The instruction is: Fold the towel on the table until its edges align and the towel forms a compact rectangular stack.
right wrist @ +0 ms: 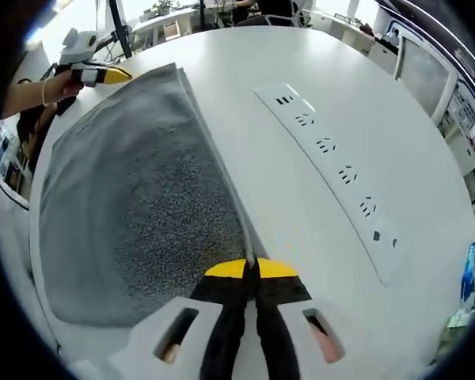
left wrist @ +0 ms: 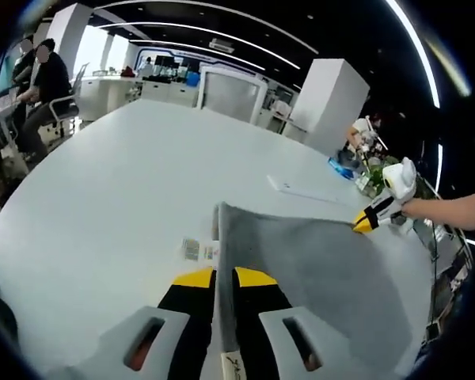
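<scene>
Each gripper, left [left wrist: 224, 279] and right [right wrist: 251, 271], is clenched on a corner of the grey towel [right wrist: 134, 206], lifted taut along one edge over the worktop [left wrist: 127, 174]; folding looks barely begun, with stacking left.

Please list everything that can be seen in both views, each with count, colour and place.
towel: one, grey, on the table, one edge held at both corners
table: one, white, under the towel
power strip: one, white, flat on the table beside the towel
label: one, white, at the towel's edge
seated person: one, dark clothes, at the far desks
left tongs: one, yellow-tipped, shut on a towel corner
right tongs: one, yellow-tipped, shut on the other corner
</scene>
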`<action>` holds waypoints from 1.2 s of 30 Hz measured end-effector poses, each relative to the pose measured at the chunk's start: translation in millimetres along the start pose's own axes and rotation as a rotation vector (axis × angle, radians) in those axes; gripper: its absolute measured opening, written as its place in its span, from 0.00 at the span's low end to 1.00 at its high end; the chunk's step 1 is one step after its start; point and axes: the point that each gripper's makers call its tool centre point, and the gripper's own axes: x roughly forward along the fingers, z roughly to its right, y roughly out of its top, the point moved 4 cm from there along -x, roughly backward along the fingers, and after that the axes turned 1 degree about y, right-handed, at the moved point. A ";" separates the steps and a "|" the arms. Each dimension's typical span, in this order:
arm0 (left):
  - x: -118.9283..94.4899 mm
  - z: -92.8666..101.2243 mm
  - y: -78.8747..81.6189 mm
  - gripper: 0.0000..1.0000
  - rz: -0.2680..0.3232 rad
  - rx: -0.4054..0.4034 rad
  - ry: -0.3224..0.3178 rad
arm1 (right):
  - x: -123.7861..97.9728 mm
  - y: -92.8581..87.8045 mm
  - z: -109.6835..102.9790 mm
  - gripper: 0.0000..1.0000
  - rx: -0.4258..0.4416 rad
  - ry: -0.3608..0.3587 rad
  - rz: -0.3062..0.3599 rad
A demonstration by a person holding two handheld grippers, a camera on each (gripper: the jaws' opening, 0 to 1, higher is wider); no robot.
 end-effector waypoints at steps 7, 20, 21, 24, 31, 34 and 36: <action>-18.9 19.5 -4.7 0.09 0.007 0.033 -0.022 | -6.8 -13.6 0.0 0.00 0.038 -0.045 0.004; -66.4 41.5 -57.1 0.09 -0.057 0.052 0.012 | -8.7 -15.7 -2.3 0.00 0.078 -0.067 0.024; -71.2 42.5 -64.4 0.09 -0.064 0.039 0.021 | -8.6 -15.7 -2.8 0.00 0.074 -0.070 0.024; -81.6 45.1 -78.8 0.09 -0.074 0.009 0.048 | -8.8 -15.7 -5.2 0.00 0.056 -0.086 0.022; -88.8 44.5 -103.8 0.09 -0.120 0.001 0.091 | -13.3 -25.0 -7.6 0.00 0.026 -0.124 -0.002; -86.1 43.2 -104.3 0.08 -0.119 0.014 0.098 | -16.6 -33.3 -9.7 0.00 0.040 -0.149 0.013; -83.0 44.1 -103.0 0.07 -0.130 0.066 0.089 | -19.3 -39.5 -10.5 0.00 0.069 -0.168 0.020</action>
